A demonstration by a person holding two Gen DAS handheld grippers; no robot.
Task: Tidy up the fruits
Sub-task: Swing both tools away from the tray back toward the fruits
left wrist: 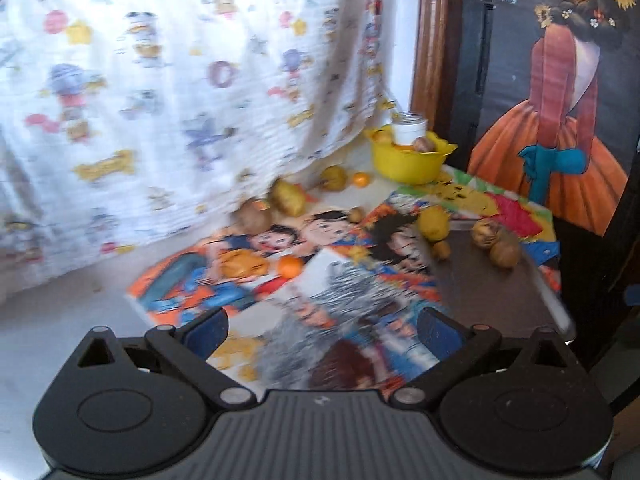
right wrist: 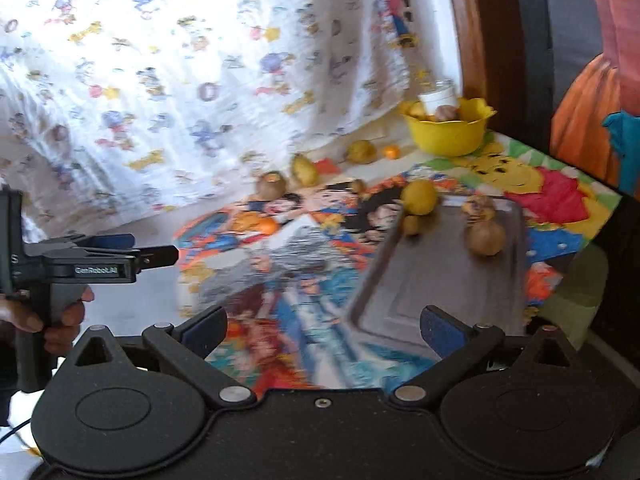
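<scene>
A grey metal tray (right wrist: 432, 280) lies on a cartoon mat and holds a yellow lemon (right wrist: 419, 197), a small brown fruit (right wrist: 411, 224) and two brownish fruits (right wrist: 485, 238). The tray also shows in the left wrist view (left wrist: 492, 292). A yellow bowl (right wrist: 446, 134) at the back holds fruits and a white cup (right wrist: 438, 98). Loose pears (right wrist: 305, 171), a kiwi (right wrist: 271, 186) and oranges (right wrist: 267, 226) lie on the mat. My right gripper (right wrist: 324, 330) is open and empty above the tray's near corner. My left gripper (left wrist: 322, 330) is open and empty, seen from the side in the right wrist view (right wrist: 160, 258).
A white patterned curtain (left wrist: 180, 100) hangs down to the table at the left and back. A dark panel with a painted figure (left wrist: 560, 100) stands at the right. A bare grey table surface (left wrist: 60, 308) lies left of the mat.
</scene>
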